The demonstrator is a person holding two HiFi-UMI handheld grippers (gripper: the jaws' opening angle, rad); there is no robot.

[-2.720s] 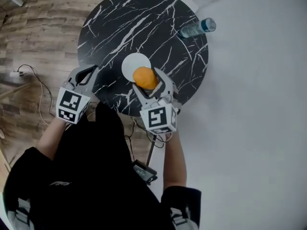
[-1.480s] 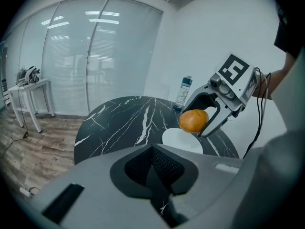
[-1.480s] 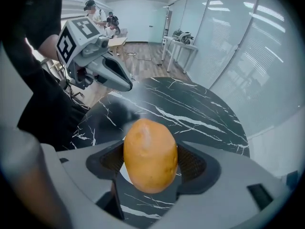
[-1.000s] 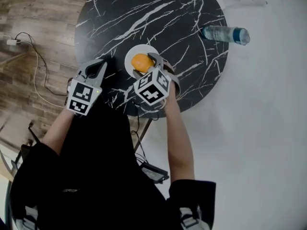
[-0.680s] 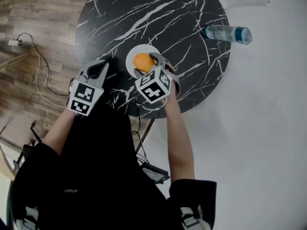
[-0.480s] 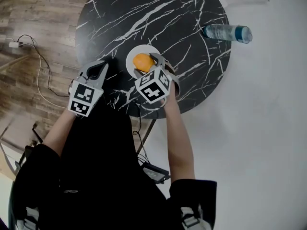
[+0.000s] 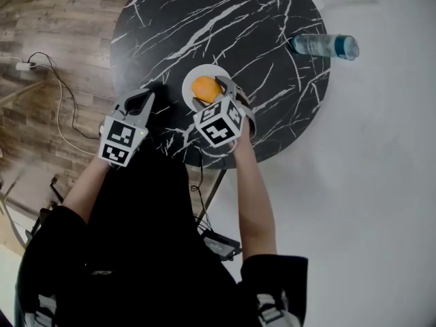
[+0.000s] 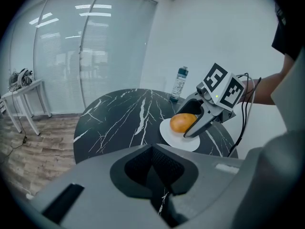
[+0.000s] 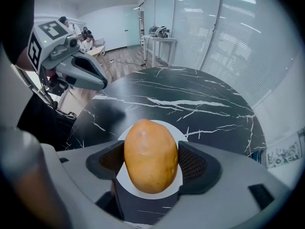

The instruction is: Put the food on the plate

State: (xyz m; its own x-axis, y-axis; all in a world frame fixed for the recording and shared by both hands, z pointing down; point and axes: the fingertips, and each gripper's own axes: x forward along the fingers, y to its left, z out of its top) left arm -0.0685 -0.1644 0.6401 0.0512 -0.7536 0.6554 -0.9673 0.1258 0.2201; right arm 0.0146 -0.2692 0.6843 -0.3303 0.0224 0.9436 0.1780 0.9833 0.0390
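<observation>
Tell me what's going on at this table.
A person holds a gripper in each hand over a round black marble table. The right gripper has its jaws closed on the food, an orange-brown potato-like piece, right at the white plate; whether it touches the plate is unclear. The left gripper hangs beside the plate, jaws together and empty. A water bottle lies at the table's far edge.

Round black white-veined marble table point(image 7: 225, 33) bare across its far half, white round plate point(image 7: 191, 80) overhung by right gripper point(image 7: 207, 90) clamping orange-brown potato point(image 7: 203, 86), clear plastic water bottle point(image 7: 323, 46) upright at right rim, left gripper point(image 7: 141, 102) just left of plate.
</observation>
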